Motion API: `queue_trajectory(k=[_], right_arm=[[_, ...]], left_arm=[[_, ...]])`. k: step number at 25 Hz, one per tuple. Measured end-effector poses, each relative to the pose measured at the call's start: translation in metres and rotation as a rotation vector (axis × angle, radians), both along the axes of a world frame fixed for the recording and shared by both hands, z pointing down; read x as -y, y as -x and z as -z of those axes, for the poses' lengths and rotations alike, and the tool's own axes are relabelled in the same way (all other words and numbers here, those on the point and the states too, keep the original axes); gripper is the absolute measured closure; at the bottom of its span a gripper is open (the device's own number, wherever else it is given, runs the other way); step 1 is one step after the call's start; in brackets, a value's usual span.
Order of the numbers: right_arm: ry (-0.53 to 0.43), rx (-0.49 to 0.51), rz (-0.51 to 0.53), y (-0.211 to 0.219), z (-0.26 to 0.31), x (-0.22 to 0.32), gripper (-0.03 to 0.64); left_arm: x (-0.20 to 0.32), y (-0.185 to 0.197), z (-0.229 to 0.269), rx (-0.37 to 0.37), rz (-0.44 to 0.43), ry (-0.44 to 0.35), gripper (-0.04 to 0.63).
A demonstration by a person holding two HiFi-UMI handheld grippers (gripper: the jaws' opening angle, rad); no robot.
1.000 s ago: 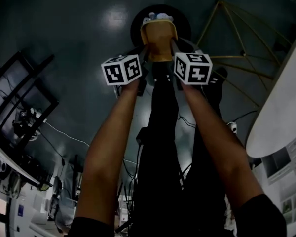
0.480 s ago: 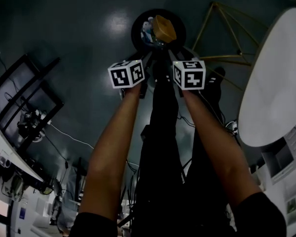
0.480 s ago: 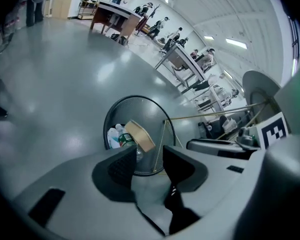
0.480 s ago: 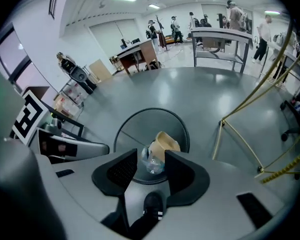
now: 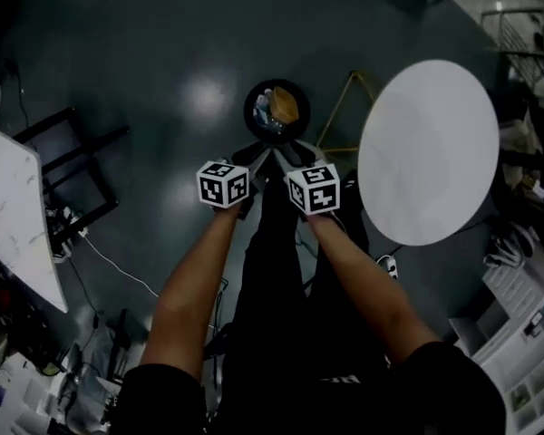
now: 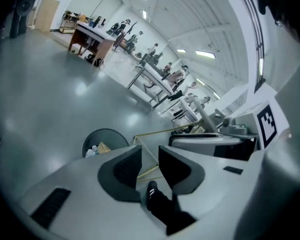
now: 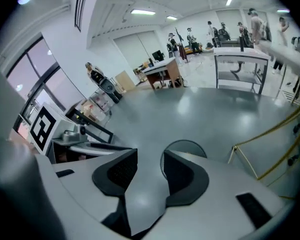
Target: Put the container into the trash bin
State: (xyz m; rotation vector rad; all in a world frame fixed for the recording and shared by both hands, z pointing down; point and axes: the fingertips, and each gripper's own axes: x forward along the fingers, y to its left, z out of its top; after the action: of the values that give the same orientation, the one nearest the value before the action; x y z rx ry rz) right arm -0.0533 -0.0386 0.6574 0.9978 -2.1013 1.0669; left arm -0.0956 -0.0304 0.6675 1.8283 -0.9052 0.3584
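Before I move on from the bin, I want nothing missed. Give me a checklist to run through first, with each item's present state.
1. Container inside the trash bin: ok, it lies within the rim.
2. Left tongs empty: ok, the jaws are closing with nothing between them.
3. Right tongs empty: ok, the jaws stand apart with nothing between them.
4. Both tongs clear of the trash bin: ok, neither touches it.
5. Trash bin upright: ok, its opening faces up.
6. Round white table out of the way: ok, it stands apart, beside the right arm.
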Motion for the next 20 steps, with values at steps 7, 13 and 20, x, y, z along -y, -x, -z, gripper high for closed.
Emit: queue_trajectory(k=[7,13,20], right_arm=[[-0.233,0.06,0.13,0.003,0.174,0.03,0.557],[-0.452,0.121,0.338,-0.017,0.323,0.041,0.572],[-0.563,0.409,0.332,-0.049,0.459,0.02,0.575]], left_arm=[[0.018,-0.003,0.169,-0.16,-0.031,-0.286,0.577],[0.029,0.008,0.333,-0.254,-0.078,-0.652,0.592],[0.003,0.044,0.485,-0.315,0.019,-0.925,0.592]])
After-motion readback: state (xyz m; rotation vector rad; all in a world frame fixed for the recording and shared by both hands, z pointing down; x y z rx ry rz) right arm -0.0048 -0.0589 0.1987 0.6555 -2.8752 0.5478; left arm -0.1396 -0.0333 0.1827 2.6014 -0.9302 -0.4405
